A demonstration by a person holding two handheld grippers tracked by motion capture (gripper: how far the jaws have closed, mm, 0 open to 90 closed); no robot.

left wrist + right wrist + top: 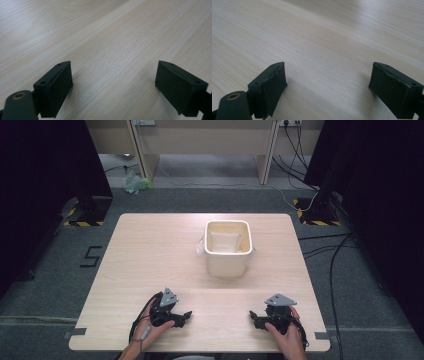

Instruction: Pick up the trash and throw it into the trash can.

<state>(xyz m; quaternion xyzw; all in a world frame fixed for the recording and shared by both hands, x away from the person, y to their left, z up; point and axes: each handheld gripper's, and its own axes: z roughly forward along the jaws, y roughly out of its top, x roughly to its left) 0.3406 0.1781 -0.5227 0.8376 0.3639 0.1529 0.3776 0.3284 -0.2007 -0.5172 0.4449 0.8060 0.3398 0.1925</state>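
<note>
Left gripper (186,316), right gripper (253,317), agape, on table (150,250)

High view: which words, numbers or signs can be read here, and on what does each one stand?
"5": a dark mark on the grey floor, left of the table; it could also be an "S".
Yellow and black hazard stripes, no words: on the floor at the foot of the dark stand at each side.
No lettering shows on the cream bin, on the table, or on the left gripper and right gripper.
</note>
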